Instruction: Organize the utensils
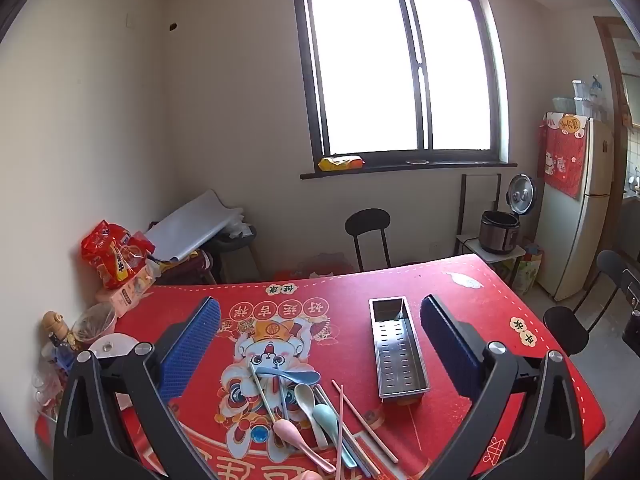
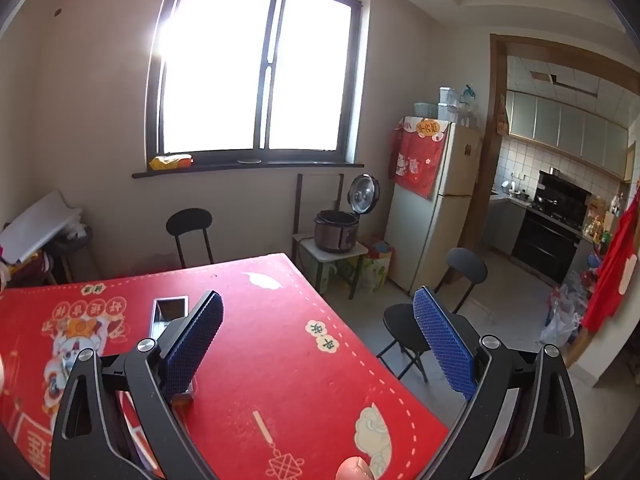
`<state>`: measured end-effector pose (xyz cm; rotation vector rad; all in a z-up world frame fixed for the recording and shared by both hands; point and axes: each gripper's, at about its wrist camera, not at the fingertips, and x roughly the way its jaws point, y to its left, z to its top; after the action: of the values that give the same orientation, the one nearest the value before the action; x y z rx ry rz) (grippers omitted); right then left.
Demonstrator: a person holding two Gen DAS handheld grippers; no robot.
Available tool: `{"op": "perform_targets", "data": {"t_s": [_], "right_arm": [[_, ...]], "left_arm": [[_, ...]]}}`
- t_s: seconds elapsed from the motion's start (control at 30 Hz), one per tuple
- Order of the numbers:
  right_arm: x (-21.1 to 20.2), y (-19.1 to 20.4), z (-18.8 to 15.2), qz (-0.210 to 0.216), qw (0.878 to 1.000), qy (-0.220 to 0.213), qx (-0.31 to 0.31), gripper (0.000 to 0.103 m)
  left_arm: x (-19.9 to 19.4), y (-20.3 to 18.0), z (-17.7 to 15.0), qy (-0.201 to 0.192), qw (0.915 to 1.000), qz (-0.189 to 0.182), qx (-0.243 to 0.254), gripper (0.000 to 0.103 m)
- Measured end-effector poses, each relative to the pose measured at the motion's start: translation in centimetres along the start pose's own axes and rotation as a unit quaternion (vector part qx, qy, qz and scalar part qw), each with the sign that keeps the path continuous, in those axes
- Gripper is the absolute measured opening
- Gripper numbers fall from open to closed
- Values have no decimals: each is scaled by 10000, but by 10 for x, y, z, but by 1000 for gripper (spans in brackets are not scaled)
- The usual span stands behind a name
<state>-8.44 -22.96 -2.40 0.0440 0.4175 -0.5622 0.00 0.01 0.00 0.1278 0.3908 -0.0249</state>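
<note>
Plainly, left gripper (image 1: 320, 320) gapes empty above spoons (image 1: 308, 400) and chopsticks (image 1: 360, 420); metal tray (image 1: 398, 350) beside them — right gripper (image 2: 316, 320) spread wide too.

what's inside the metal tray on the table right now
The metal tray looks empty: only its slotted floor and shiny far wall show. The spoons and chopsticks lie outside it on the red tablecloth. Its near wall hides the nearest strip of floor.

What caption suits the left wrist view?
Open left gripper above pastel spoons and chopsticks beside an empty perforated steel tray.
</note>
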Motion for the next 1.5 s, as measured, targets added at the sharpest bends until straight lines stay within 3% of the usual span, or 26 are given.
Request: {"op": "perform_targets", "data": {"t_s": [1.5], "right_arm": [[9,1,-5,-20,9999,102,25,93]], "left_arm": [[7,2,-7,100,9999,-44,-80,98]]}}
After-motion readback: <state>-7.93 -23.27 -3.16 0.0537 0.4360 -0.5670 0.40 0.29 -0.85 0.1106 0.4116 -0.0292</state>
